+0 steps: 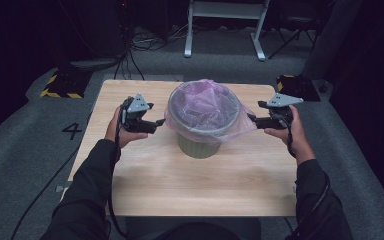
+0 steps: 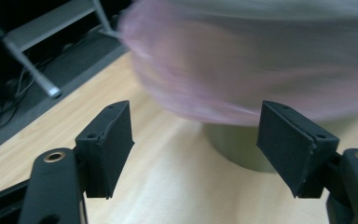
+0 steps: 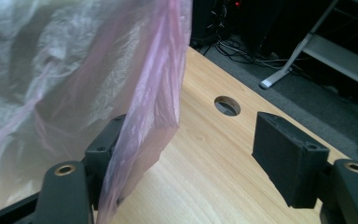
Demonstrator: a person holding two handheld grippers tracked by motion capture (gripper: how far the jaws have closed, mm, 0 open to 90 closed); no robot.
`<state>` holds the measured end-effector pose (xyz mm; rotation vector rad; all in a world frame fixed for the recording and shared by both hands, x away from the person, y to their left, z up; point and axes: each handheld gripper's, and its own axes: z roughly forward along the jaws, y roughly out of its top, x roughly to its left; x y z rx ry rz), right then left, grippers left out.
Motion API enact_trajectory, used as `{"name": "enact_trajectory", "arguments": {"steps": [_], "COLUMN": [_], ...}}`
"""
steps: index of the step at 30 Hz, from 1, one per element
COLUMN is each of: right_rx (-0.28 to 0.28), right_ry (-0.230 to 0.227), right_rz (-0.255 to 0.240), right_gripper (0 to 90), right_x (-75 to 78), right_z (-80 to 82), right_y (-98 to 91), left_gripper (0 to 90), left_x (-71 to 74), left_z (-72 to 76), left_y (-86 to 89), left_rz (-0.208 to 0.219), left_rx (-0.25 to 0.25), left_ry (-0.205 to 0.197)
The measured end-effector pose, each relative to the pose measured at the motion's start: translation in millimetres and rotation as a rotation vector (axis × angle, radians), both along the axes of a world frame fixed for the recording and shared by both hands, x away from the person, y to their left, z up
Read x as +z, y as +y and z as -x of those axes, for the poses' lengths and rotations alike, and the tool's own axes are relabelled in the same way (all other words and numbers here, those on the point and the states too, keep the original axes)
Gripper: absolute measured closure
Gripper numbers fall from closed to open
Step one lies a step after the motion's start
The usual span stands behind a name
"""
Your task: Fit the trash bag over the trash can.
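A green round bin (image 1: 200, 145) stands at the middle of the wooden table (image 1: 180, 190), lined with a pink plastic bag (image 1: 205, 107) whose edge is folded down over the rim. My left gripper (image 1: 157, 122) is just left of the bin, pointing at it. In the left gripper view the left gripper (image 2: 198, 140) is open with nothing between its jaws, and the blurred bag (image 2: 261, 60) and bin (image 2: 235, 147) lie just ahead. My right gripper (image 1: 254, 120) is at the bin's right side. In its own view the right gripper (image 3: 198, 149) is open, and a loose fold of the bag (image 3: 135, 93) hangs against its left jaw.
The table has a round cable hole (image 3: 227, 105) near its far right part. On the grey floor beyond stand a white metal frame (image 1: 225, 20), cables, and yellow-and-black striped blocks (image 1: 62, 82) at both far corners of the table. Bare tabletop lies in front of the bin.
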<state>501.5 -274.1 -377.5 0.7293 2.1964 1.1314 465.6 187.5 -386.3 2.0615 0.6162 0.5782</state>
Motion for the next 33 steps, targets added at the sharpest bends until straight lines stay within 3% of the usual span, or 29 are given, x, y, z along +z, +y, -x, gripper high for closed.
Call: {"name": "enact_trajectory", "arguments": {"steps": [4, 5, 7, 10, 11, 12, 13, 14, 16, 20, 25, 28, 33], "right_rx": [0.036, 0.04, 0.07, 0.111, 0.121, 0.13, 0.134, 0.137, 0.143, 0.139, 0.132, 0.146, 0.164], "right_ry": [-0.013, -0.01, 0.011, 0.032, 0.033, 0.033, 0.038, 0.049, 0.06, 0.081, 0.119, 0.158, 0.183], "right_rz": [0.011, 0.01, 0.015, 0.001, -0.002, -0.005, -0.008, -0.023, -0.025, -0.045, -0.031, -0.063, -0.073], "right_gripper": [31.5, 35.1, 51.3, 72.9, 78.0, 83.2, 86.3, 88.7, 90.0, 90.0, 90.0, 90.0, 90.0], "right_x": [-2.0, -3.1, -7.4, -13.2, -14.7, -17.3, -18.8, -21.8, -27.3, -35.8, -52.5, -64.7, -80.1], "right_z": [10.5, 12.1, 16.3, 21.0, 22.3, 24.8, 25.8, 27.0, 29.9, 32.9, 32.9, 30.0, 31.8], "right_y": [1.9, 3.5, 8.2, 13.0, 14.2, 15.9, 16.4, 17.1, 18.9, 19.8, 23.0, 25.2, 33.7], "left_gripper": [23.0, 22.7, 26.5, 44.2, 53.8, 66.0, 70.7, 81.0, 89.9, 90.0, 90.0, 90.0, 90.0], "left_x": [-5.1, -5.9, -8.3, -12.9, -14.7, -15.5, -16.7, -17.3, -18.6, -22.4, -39.3, -47.9, -63.9], "left_z": [15.1, 16.4, 16.0, 13.7, 13.4, 13.1, 13.0, 13.1, 12.8, 13.2, 12.9, 12.6, 16.1], "left_y": [-18.6, -24.1, -31.7, -37.8, -38.4, -37.5, -36.3, -35.8, -33.9, -32.6, -30.4, -31.1, -39.8], "left_rz": [-0.018, -0.021, -0.023, -0.035, -0.049, -0.047, -0.036, -0.037, -0.035, -0.062, -0.095, -0.101, -0.149], "left_rx": [-0.06, -0.066, -0.074, -0.06, -0.034, -0.04, -0.045, -0.038, -0.045, -0.056, -0.072, -0.08, -0.131], "left_ry": [-0.01, -0.017, -0.018, -0.028, -0.046, -0.05, -0.052, -0.06, -0.061, -0.051, -0.016, 0.002, 0.023]}}
